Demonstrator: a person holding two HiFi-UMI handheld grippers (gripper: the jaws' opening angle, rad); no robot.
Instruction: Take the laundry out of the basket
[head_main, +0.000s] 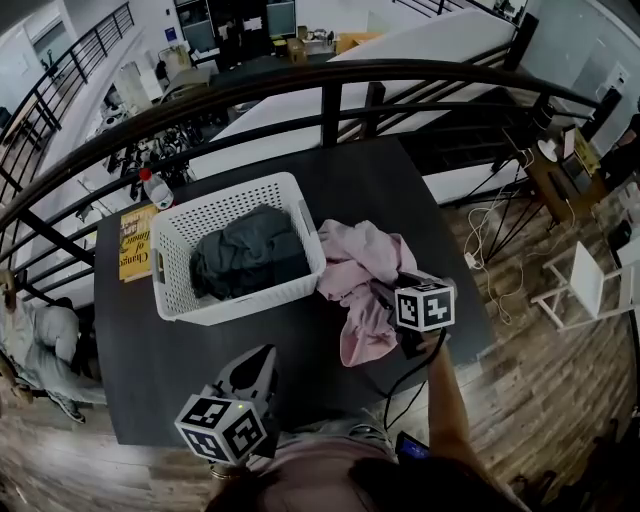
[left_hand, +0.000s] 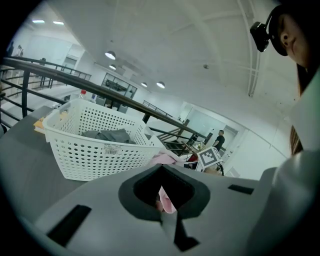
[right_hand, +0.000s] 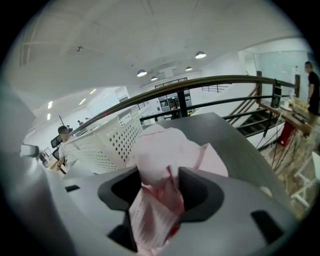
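Note:
A white perforated basket stands on the dark table with a dark grey garment bunched inside it. Right of the basket a pink garment lies crumpled on the tabletop. My right gripper is at its near right edge. In the right gripper view pink cloth fills the gap of the parted jaws of the right gripper. My left gripper hovers over the table's near edge, short of the basket, jaws together and empty. The left gripper view shows the grey garment over the rim.
A yellow book and a plastic bottle lie left of and behind the basket. A black railing curves round the table's far side. A person sits beyond the left edge; cables and white furniture are on the floor at right.

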